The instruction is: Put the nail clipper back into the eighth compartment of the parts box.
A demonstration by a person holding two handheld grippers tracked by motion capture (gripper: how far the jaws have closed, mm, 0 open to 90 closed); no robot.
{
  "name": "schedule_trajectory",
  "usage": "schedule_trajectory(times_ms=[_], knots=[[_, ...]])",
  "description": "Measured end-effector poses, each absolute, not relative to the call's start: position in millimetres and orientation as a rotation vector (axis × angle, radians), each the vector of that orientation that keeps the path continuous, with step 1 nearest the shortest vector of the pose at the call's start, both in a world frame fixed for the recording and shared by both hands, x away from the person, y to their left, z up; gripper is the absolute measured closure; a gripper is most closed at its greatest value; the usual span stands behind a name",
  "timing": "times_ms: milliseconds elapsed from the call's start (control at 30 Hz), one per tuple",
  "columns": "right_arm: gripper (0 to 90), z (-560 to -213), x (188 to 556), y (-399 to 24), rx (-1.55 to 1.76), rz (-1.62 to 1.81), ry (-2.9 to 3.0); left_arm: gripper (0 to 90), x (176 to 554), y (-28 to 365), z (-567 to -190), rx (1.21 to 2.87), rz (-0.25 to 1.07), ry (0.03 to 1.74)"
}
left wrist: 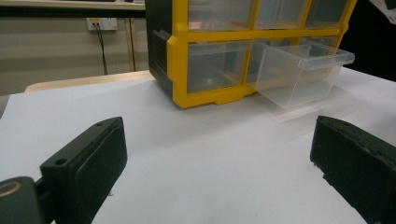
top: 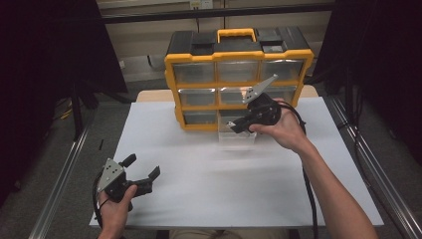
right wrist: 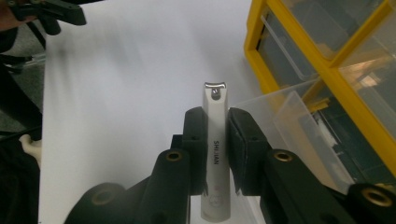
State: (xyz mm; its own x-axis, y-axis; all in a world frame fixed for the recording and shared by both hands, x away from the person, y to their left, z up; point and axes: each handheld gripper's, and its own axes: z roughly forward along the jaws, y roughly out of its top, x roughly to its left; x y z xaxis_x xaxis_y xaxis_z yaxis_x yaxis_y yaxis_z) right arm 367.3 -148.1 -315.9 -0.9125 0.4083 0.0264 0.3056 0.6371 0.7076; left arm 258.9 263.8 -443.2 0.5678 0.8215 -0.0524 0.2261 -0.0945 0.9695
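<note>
Apparently stowing: right tool (right wrist: 216, 140) clamps a nail clipper (right wrist: 215, 140) above the pulled-out clear drawer (left wrist: 299, 72). Left tool (top: 142, 169) idles, wide open, empty. Next: lower, release inside.

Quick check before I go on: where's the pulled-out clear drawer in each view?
High view: the clear drawer sits centre, out of the bottom row, below the right gripper.
Left gripper view: upper right, jutting toward the white table.
Right gripper view: right of centre, beside the held nail clipper.
Shared landmark: the yellow organizer.
</note>
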Motion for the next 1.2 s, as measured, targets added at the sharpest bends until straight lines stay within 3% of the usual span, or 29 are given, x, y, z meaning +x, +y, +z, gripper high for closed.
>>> schedule_trajectory(times_ms=[667,1200], knots=[[77.5,-299,409,-142,0.675,0.997,2.733,4.2,256,261,-442,1.624,0.628,0.875],[77.5,-307,432,-132,0.764,0.884,2.772,4.1,256,262,-442,1.617,0.626,0.874]])
